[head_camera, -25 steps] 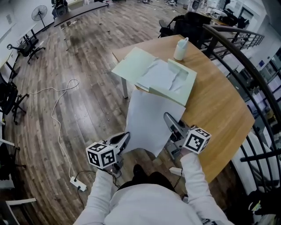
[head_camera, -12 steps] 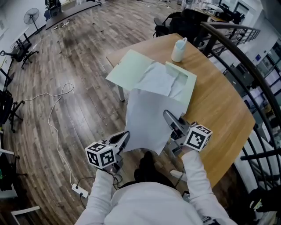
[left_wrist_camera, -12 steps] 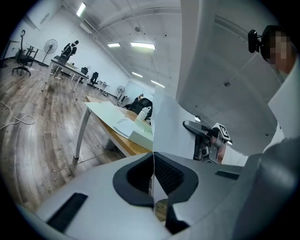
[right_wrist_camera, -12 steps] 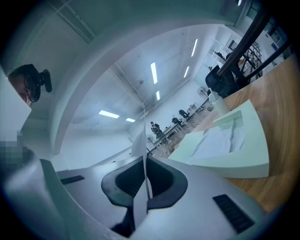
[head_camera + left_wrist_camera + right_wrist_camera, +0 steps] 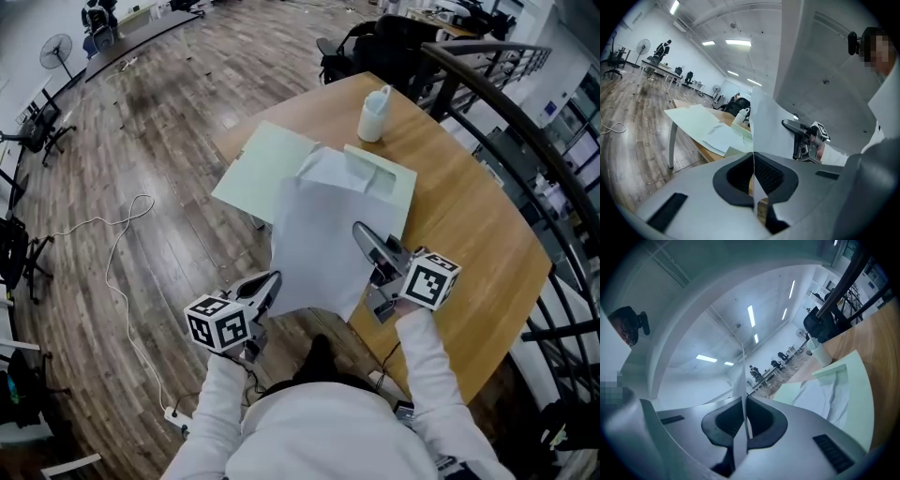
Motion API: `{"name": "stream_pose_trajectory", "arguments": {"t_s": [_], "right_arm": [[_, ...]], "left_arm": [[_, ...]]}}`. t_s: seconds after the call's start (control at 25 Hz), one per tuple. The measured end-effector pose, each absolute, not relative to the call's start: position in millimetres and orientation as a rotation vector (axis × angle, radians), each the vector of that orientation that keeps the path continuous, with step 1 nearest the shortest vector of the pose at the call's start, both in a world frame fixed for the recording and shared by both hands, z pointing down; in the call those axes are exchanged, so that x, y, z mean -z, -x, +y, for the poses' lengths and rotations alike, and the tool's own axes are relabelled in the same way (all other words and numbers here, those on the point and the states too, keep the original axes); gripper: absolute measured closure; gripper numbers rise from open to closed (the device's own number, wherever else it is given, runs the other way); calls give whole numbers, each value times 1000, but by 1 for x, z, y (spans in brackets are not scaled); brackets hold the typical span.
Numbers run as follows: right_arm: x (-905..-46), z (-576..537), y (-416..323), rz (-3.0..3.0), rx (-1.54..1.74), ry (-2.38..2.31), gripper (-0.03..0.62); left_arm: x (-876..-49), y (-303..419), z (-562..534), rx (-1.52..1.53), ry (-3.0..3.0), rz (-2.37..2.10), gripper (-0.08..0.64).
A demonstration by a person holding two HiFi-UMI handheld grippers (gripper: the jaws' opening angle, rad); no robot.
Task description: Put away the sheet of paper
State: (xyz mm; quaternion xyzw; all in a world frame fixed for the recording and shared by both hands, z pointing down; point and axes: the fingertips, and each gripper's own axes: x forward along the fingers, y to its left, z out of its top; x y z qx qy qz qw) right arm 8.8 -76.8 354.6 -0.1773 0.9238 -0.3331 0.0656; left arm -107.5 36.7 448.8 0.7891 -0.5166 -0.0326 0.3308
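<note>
A white sheet of paper [image 5: 317, 242] hangs stretched between my two grippers, its far edge over the open pale green folder [image 5: 267, 171] on the wooden table [image 5: 469, 225]. My left gripper [image 5: 269, 285] is shut on the sheet's near left corner, off the table's edge. My right gripper [image 5: 362, 234] is shut on the sheet's right edge, above the table. In the left gripper view the sheet [image 5: 771, 126] runs edge-on between the jaws, with the folder [image 5: 701, 123] beyond. The right gripper view shows the sheet [image 5: 740, 380] pinched the same way, with the folder [image 5: 843, 394] at the right.
A white cup [image 5: 372, 113] stands on the table behind the folder. Loose white sheets [image 5: 342, 171] lie in the folder. A black railing [image 5: 525, 150] curves round the table's right side. A cable [image 5: 122, 262] and power strip lie on the wood floor at the left.
Both grippers have carried the sheet forward toward the folder. Its far edge now covers more of the papers lying in the folder.
</note>
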Motion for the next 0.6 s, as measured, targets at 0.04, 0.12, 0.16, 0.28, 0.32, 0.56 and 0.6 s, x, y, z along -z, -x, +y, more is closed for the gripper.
{"name": "stream_pose_trajectory", "arguments": {"t_s": [0.04,0.12,0.16,0.28,0.32,0.56,0.6], "right_arm": [[-352,-84,-10,2784,1000,535,565],[-348,-98,-14,2781,989,535,565],[-347,-105,-15,2779,987,531,565],[-341,-121,-20,2760,997,502,565],[-339,-125,-22,2751,1005,495,565],[-329,-148,-24,2691,1040,507,565],[-327,-154,-22,2683,1043,509,565]], "left_arm": [[-447,106,29,85,-2071,-1348,543],[-443,102,15,86,-2085,-1346,543],[-441,100,8,84,-2092,-1347,543],[-436,97,-11,75,-2113,-1348,543],[-434,97,-17,72,-2119,-1348,543],[-423,100,-50,33,-2156,-1310,543],[-422,103,-57,30,-2161,-1298,543]]}}
